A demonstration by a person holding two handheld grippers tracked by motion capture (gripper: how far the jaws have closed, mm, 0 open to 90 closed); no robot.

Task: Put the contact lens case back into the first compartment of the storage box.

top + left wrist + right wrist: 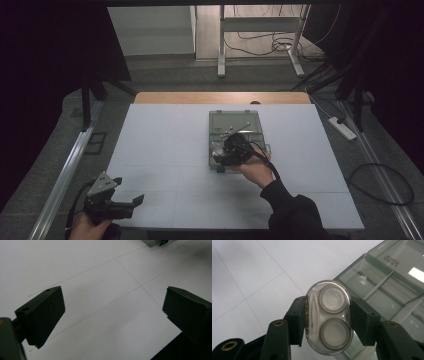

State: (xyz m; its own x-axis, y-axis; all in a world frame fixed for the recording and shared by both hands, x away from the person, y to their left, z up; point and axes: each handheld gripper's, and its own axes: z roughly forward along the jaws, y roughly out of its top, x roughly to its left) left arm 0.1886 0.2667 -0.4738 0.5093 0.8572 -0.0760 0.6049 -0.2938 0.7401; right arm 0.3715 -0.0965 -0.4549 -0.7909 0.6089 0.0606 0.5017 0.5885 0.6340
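My right gripper [327, 317] pinches a clear oval plastic contact-lens case [328, 318] with two round grey-rimmed wells, its jaws pressed on the case's long sides. It hangs above the near left corner of a grey-green translucent compartment box [250, 120], open at the middle of the white surface [165, 145]. I judge the case is travelling to or from that box, so I keep it level and the grip firm. My left gripper [112, 202] waits spread and empty at the near left edge.
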